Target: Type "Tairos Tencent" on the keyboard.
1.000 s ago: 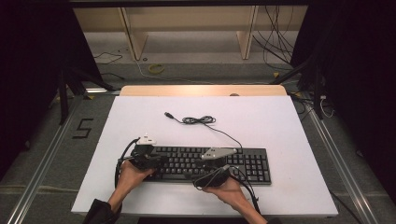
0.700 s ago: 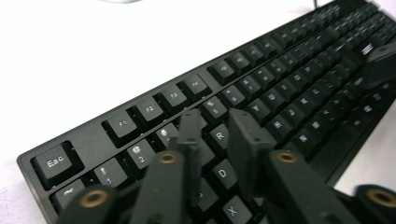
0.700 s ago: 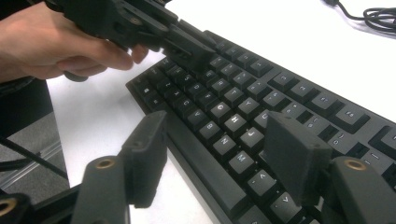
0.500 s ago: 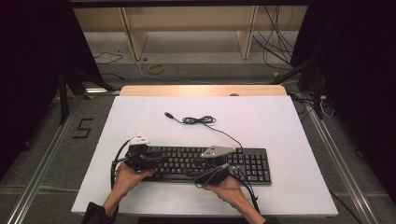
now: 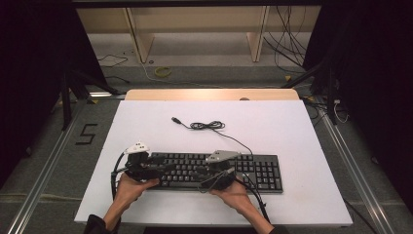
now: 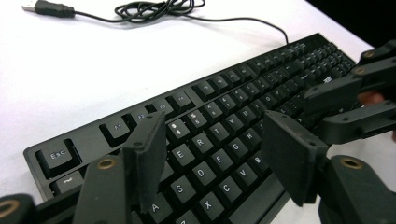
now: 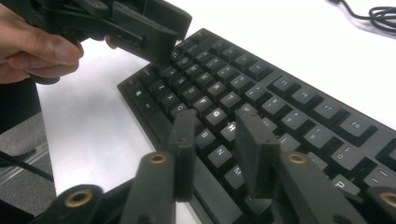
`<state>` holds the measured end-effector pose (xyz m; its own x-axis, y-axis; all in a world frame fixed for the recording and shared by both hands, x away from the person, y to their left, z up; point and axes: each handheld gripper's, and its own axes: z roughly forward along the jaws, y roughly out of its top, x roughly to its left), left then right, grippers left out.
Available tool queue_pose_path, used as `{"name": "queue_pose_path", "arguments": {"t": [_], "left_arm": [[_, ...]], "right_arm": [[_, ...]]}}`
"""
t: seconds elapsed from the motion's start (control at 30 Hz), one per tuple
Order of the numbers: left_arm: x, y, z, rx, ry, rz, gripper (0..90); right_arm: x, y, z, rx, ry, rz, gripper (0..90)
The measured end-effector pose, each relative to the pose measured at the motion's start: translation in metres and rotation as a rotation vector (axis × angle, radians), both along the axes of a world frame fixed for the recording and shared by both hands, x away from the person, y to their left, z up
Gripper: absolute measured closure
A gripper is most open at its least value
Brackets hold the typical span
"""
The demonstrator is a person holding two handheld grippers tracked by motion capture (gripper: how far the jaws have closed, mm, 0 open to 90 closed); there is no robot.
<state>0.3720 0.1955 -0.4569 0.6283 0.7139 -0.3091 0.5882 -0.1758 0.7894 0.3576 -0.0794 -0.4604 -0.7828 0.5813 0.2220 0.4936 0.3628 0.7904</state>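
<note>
The left gripper (image 6: 212, 154) hovered over the keyboard (image 6: 224, 140), its jaws just opening with nothing between; beyond the keyboard lay its coiled cable (image 6: 159, 9).

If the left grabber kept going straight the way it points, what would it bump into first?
Probably the black keyboard. The left gripper, jaws apart with nothing between them, aims down at its letter keys. How close it hovers is hard to judge.
</note>
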Motion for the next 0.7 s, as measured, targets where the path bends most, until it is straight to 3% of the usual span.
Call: {"name": "queue_pose_path", "arguments": {"t": [0.37, 0.7], "left_arm": [[-0.008, 0.002, 0.000, -0.021, -0.026, -0.012, 35.4], [-0.015, 0.008, 0.001, -0.049, -0.050, -0.009, 33.9]], "right_arm": [[0.005, 0.007, -0.005, -0.030, 0.012, 0.006, 84.6], [0.009, 0.011, -0.010, -0.065, 0.020, 0.003, 90.0]]}}
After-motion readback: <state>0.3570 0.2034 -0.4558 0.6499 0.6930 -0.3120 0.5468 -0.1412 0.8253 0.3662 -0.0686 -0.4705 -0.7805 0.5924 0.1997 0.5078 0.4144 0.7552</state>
